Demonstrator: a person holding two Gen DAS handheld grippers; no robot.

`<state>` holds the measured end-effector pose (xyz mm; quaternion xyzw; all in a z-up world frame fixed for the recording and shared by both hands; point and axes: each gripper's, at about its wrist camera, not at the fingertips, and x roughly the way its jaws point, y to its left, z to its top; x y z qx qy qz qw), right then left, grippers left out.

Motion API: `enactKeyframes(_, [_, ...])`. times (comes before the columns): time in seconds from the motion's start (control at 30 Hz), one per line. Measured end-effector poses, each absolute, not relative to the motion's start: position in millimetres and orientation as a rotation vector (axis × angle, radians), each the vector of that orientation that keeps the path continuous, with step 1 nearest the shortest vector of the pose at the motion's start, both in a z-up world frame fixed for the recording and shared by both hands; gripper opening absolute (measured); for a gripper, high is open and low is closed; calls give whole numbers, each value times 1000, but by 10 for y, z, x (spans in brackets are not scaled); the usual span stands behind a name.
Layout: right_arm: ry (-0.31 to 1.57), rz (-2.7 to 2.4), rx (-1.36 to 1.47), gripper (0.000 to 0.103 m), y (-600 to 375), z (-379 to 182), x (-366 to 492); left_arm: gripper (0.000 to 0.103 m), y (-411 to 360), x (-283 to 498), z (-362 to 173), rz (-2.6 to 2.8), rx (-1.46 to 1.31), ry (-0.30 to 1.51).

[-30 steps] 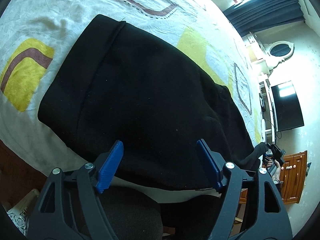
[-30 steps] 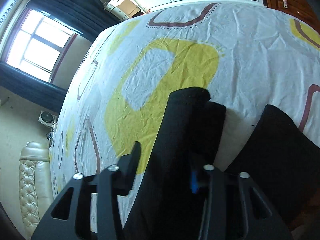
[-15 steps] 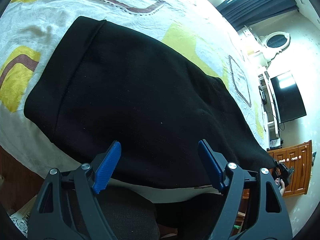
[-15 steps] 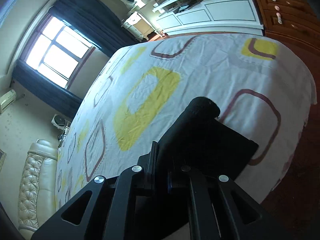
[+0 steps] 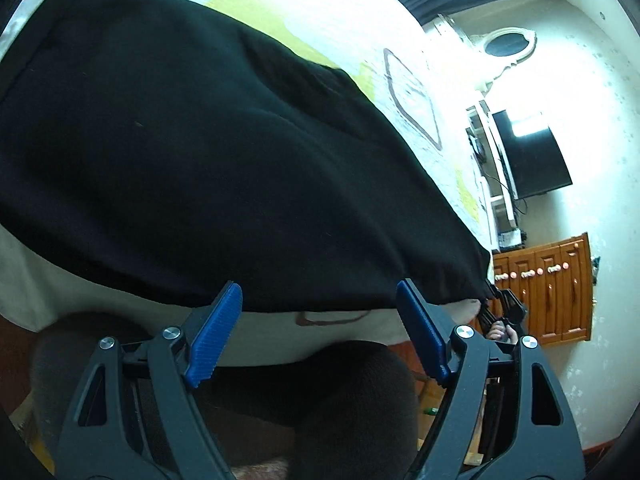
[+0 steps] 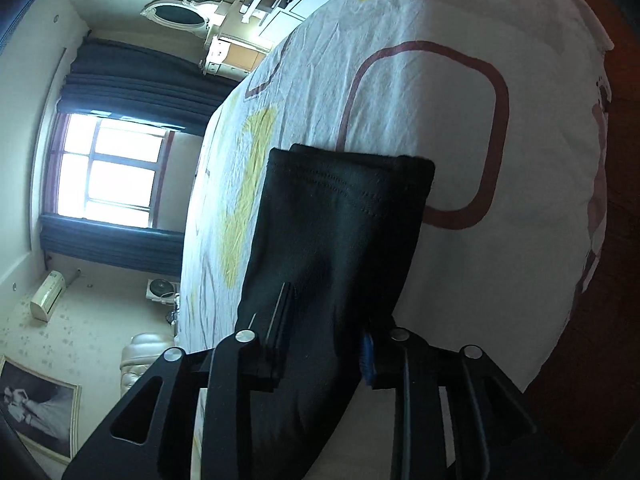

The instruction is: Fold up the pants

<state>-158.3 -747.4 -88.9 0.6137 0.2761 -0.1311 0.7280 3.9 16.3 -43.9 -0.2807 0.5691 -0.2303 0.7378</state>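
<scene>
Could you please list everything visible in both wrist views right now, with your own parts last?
pants: one, black, spread on the bed, one end clamped.
bedsheet: one, white with yellow and maroon shapes, covering the bed.
curtains: dark blue, around the window.
TV: one, black, on the wall.
cabinet: one, orange wood, beyond the bed.
mirror: one, oval, white frame.
left gripper: black, blue pads, jaws open, near the pants' edge.
right gripper: black, jaws shut on pants.

No readable txt, labels, brands or nos. anywhere in either wrist view.
</scene>
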Motion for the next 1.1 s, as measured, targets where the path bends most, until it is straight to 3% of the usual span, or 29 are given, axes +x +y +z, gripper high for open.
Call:
enactKeyframes(0.33, [695,-112,1376,36,-6789,-991,-1431,78,-348,94,-460,-577,-534,1245])
enactKeyframes(0.37, [704,-122,1342,33,-6761,-962,-1423,78,-372,78,-445,-575,-528,1246])
enactKeyframes(0.43, [745,-152,1230,8,-6700,-866,-1378,78,-331,29,-464,-568,-519,1248])
enactKeyframes(0.67, [683,-167,1309,6,-7018,-1058,-1477,78,-299,37,-524,-599,-499,1256])
enactKeyframes(0.77, [689,-191,1290,20,-7149,-990,-1570,78,-336,36,-476,-619,-469,1248])
enactKeyframes(0.8, [706,-251,1246,35,-7206,-923,-1619,78,-353,30,-459,-624,-454,1243])
enactKeyframes(0.97, [688,-428,1027,37,-7484,-520,-1793,78,-389,3,-307,-622,-389,1198])
enactKeyframes(1.03, [679,-421,962,57,-7602,-378,-1670,78,-344,22,-249,-614,-384,1178])
enactKeyframes(1.1, [678,-384,910,57,-7728,-266,-1490,78,-277,59,-183,-600,-378,1153])
